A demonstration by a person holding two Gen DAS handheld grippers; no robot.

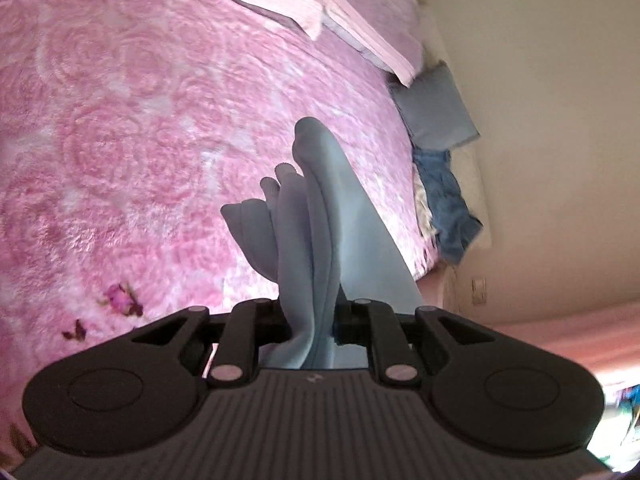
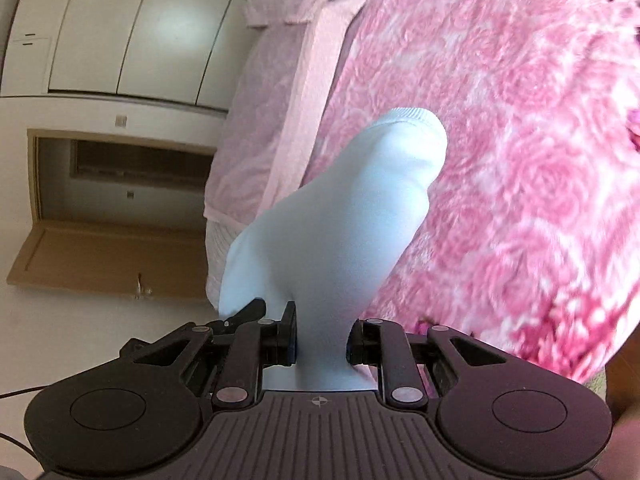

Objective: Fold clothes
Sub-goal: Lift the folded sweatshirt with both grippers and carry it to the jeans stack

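Both tongs are pinching the same pale blue cloth (image 1: 320,216): the left tongs (image 1: 312,320) are squeezing a bunched edge, the right tongs (image 2: 320,340) a cuffed end. It is hanging above the pink bed (image 1: 120,140). I think pulling it tight and lowering it flat will be helping.

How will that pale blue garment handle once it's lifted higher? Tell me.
Probably floppy: the pale blue garment droops in soft folds from the left gripper. Likely light, bunching thinly within the right gripper. The ribbed hem may trail.
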